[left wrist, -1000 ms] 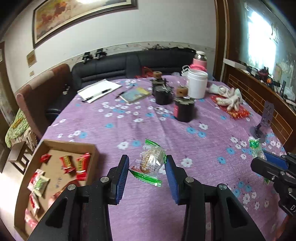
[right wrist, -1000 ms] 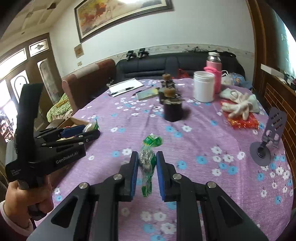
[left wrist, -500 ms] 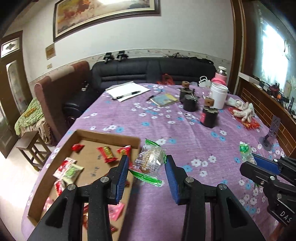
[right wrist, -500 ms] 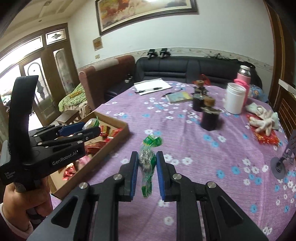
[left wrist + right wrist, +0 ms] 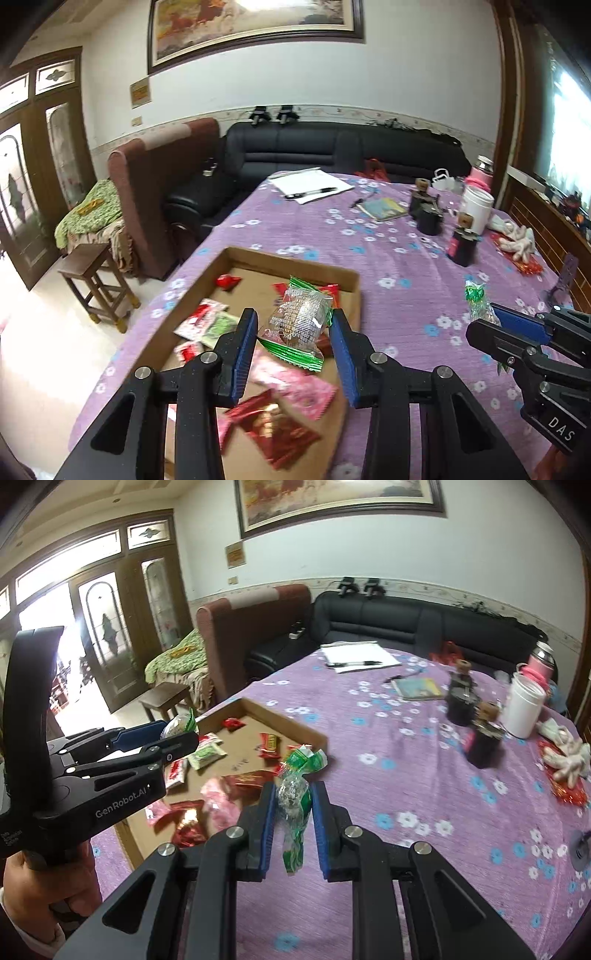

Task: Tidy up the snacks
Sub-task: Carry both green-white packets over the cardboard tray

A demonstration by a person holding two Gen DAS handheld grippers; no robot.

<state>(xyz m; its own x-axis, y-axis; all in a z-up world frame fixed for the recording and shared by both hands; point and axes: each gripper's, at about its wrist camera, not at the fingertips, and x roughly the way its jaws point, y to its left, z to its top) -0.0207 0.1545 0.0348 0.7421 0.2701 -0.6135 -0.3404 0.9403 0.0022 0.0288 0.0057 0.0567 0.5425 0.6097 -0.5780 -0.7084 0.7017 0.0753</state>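
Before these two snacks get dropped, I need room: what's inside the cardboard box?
The box holds loose snacks: red packets, a green-and-white one, pink ones, with bare cardboard mid-box. The grippers cover its near part.

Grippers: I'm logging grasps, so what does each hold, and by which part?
Left gripper clamps a clear green-edged snack pack across its sides. Right gripper pinches a similar pack by its middle.
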